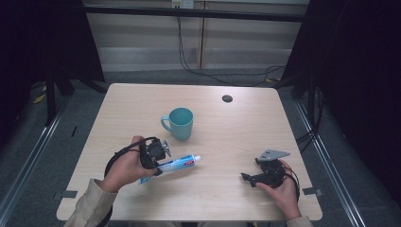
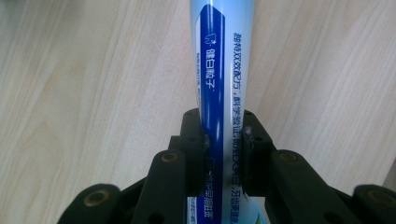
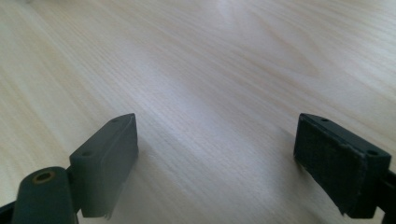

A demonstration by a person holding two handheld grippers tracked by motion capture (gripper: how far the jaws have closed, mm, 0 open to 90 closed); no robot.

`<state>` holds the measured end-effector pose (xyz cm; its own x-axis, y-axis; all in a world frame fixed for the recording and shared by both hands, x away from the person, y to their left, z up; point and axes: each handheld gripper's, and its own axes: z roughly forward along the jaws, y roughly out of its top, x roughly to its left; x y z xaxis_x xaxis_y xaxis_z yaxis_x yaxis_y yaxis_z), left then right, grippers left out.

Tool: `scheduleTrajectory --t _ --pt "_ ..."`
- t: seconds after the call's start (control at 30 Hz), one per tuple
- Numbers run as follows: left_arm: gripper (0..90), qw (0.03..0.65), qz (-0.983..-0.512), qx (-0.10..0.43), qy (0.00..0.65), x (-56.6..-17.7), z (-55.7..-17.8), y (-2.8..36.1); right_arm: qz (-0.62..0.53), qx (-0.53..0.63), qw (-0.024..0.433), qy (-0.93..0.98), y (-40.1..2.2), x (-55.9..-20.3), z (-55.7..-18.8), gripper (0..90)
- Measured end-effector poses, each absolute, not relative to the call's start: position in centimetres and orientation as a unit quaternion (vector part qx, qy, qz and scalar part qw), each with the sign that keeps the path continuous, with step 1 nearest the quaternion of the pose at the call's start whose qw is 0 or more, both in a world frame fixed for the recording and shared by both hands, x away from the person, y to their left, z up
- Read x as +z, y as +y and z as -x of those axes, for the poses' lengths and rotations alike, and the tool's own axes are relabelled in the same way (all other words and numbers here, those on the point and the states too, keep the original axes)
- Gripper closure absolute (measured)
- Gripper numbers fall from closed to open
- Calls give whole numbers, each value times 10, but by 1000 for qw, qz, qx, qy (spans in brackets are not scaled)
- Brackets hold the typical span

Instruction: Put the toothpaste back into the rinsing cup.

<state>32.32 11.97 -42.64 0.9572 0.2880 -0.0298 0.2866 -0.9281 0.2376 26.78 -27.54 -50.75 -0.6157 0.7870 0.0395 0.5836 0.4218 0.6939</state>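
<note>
A blue-and-white toothpaste tube [image 1: 176, 164] lies on the wooden table [image 1: 227, 132], its white cap pointing right. My left gripper [image 1: 158, 165] is shut on the tube's lower part; in the left gripper view both black jaws press the tube [image 2: 222, 70] from either side, and my left gripper [image 2: 223, 135] holds it lengthwise. A teal mug [image 1: 180, 123] stands upright just behind the tube, handle to the left. My right gripper [image 1: 246, 178] rests low at the front right, open, and in the right gripper view my right gripper [image 3: 215, 154] has only bare tabletop between its jaws.
A small dark round hole [image 1: 227, 98] sits near the table's far edge. Cables hang behind the table. Dark curtains and metal rails flank both sides.
</note>
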Motion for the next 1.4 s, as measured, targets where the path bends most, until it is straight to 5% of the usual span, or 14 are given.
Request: scheduleTrajectory --t 1.4 --pt "748 129 -983 2 128 -417 -329 76 -207 328 106 916 -198 -445 -297 157"
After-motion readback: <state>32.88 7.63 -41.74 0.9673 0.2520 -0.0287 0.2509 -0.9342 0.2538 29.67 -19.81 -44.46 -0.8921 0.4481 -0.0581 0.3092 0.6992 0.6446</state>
